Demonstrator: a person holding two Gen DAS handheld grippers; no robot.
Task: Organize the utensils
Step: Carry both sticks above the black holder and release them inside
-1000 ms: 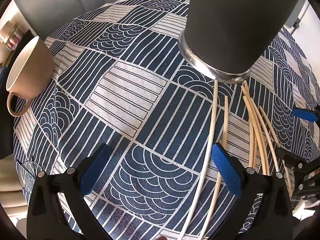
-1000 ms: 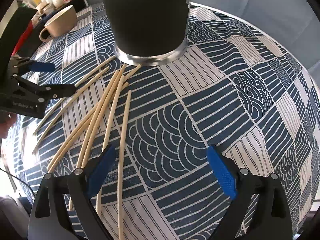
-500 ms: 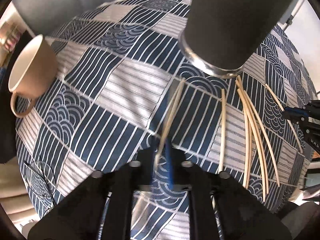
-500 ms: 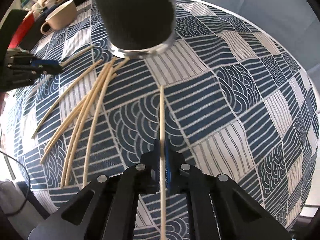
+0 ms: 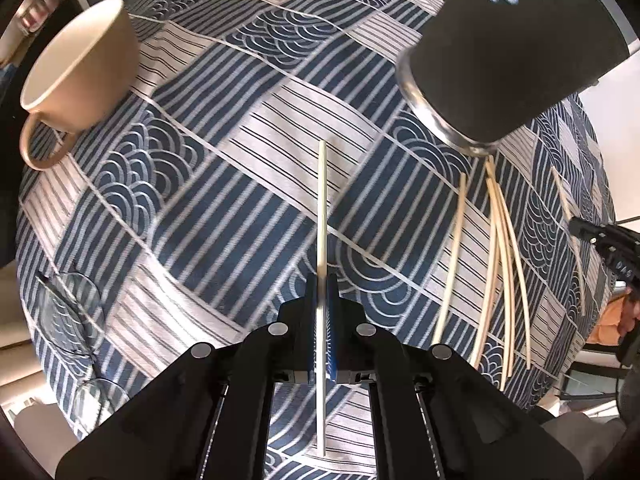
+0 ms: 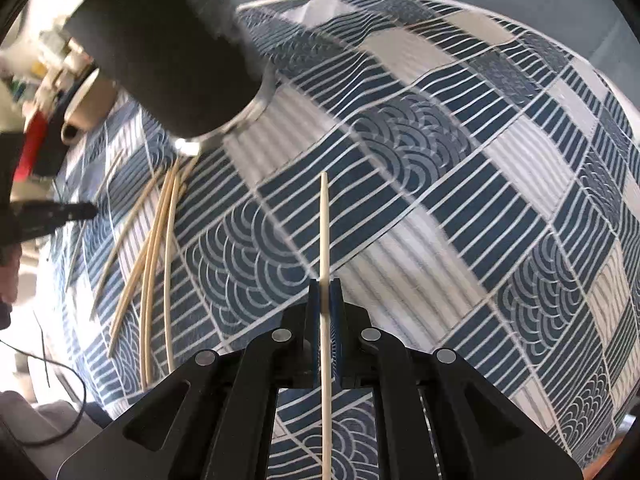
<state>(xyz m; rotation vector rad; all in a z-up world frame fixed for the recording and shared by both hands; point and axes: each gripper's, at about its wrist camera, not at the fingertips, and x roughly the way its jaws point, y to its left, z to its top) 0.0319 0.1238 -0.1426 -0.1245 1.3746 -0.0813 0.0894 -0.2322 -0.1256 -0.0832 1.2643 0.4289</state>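
Observation:
My left gripper [image 5: 322, 280] is shut on a white chopstick [image 5: 322, 208] and holds it above the patterned tablecloth, pointing forward. My right gripper [image 6: 325, 286] is shut on a wooden chopstick [image 6: 324, 220], also lifted above the cloth. A tall dark tumbler [image 5: 508, 52] with a steel base stands at the upper right in the left wrist view and at the upper left in the right wrist view [image 6: 168, 48]. Several more chopsticks [image 5: 496, 248] lie fanned out on the cloth below the tumbler; they also show in the right wrist view [image 6: 156, 240].
A beige cup [image 5: 76, 68] stands at the far left of the table. A pair of glasses [image 5: 68, 312] lies near the left edge. The blue and white tablecloth [image 5: 224, 208] covers a round table whose edge curves close behind the tumbler.
Both grippers, open a second ago, closed on a chopstick each and have lifted them off the cloth. The views have tilted and pulled away from the tumbler.

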